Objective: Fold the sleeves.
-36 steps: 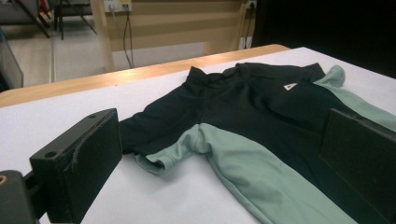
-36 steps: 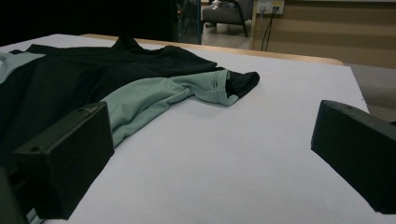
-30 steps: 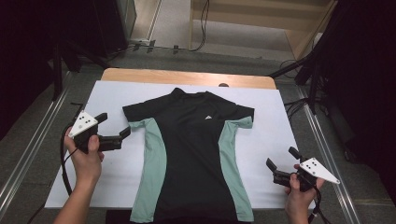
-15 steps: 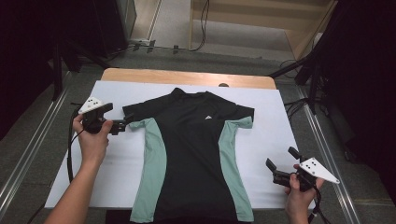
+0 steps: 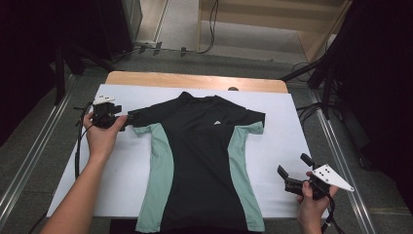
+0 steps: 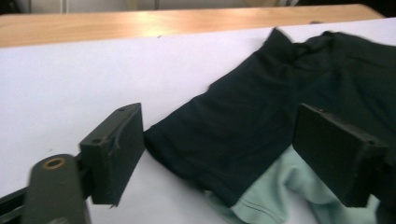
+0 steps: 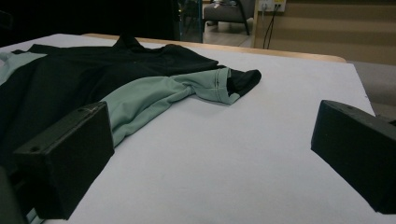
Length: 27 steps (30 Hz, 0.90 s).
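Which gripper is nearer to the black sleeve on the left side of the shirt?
Left. The left gripper has the black sleeve between its open fingers; the right gripper hovers apart, beyond the shirt's other side.

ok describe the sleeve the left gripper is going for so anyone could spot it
On the white sheet lies a black shirt with mint side panels. The sleeve is the black one nearest the left gripper, whose open jaws have just been closing around its cuff, unlike the far sleeve.

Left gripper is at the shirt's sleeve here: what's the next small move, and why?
Probably finish closing on the sleeve. The left gripper has just been closing, and its jaws straddle the black sleeve's hem on the white sheet, but the pads do not yet press the cloth. The right gripper waits open beside the shirt, gripping nothing.
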Tool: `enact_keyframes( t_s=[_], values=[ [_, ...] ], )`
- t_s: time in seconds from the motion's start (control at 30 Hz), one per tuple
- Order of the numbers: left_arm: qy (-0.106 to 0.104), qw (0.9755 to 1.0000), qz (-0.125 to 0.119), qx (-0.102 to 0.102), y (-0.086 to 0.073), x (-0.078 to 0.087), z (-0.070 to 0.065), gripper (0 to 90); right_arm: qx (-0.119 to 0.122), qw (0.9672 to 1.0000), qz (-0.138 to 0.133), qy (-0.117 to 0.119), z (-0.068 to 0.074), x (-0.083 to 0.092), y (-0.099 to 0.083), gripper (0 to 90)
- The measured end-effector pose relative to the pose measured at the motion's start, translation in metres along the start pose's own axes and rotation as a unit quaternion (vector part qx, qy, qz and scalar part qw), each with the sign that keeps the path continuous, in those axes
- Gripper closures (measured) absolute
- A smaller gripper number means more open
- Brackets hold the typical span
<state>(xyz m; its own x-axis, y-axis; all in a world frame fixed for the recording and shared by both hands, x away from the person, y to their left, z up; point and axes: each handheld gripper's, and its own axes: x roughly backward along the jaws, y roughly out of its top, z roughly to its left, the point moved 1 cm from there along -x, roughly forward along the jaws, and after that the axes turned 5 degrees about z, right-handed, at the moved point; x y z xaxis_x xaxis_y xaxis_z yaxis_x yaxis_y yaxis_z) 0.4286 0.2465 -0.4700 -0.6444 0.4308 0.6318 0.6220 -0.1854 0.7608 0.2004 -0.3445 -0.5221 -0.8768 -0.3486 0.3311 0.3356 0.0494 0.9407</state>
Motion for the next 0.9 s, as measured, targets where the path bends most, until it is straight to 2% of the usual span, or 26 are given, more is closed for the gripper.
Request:
enact_keyframes(
  t_s=[0.07, 0.1, 0.13, 0.33, 0.47, 0.57, 0.63, 0.73, 0.9],
  values=[
    [0.002, 1.0000, 0.006, 0.003, 0.000, -0.003, 0.002, 18.5, -0.001, 1.0000, 0.000, 0.000, 0.000, 0.000, 0.000, 0.0],
    [0.006, 0.9999, 0.013, 0.005, 0.001, -0.006, 0.005, 21.8, 0.000, 1.0000, 0.000, 0.000, 0.000, 0.000, 0.000, 0.0],
    [0.017, 0.9995, 0.025, 0.001, 0.001, -0.011, 0.008, 22.8, -0.001, 1.0000, 0.000, 0.000, 0.000, 0.000, 0.000, 0.0],
    [0.025, 0.9988, 0.040, 0.015, 0.005, -0.026, 0.019, 29.0, 0.000, 1.0000, 0.001, 0.002, 0.001, 0.000, 0.000, 0.0],
    [0.033, 0.9980, 0.050, 0.018, 0.006, -0.033, 0.024, 31.7, -0.001, 1.0000, 0.001, 0.002, 0.000, 0.000, 0.000, 0.0],
    [0.040, 0.9972, 0.054, 0.033, 0.005, -0.039, 0.032, 34.7, -0.001, 1.0000, 0.001, 0.002, 0.000, 0.000, 0.000, 0.0],
    [0.041, 0.9971, 0.054, 0.035, 0.005, -0.041, 0.033, 36.0, -0.003, 1.0000, 0.002, 0.002, 0.000, 0.000, 0.000, 0.0],
    [0.045, 0.9962, 0.068, 0.032, 0.003, -0.048, 0.034, 38.5, -0.003, 1.0000, 0.002, 0.002, 0.000, -0.001, 0.000, 0.0],
    [0.055, 0.9957, 0.068, 0.031, 0.003, -0.051, 0.030, 44.6, -0.003, 1.0000, 0.002, 0.002, 0.000, -0.001, 0.000, 0.0]
  ],
)
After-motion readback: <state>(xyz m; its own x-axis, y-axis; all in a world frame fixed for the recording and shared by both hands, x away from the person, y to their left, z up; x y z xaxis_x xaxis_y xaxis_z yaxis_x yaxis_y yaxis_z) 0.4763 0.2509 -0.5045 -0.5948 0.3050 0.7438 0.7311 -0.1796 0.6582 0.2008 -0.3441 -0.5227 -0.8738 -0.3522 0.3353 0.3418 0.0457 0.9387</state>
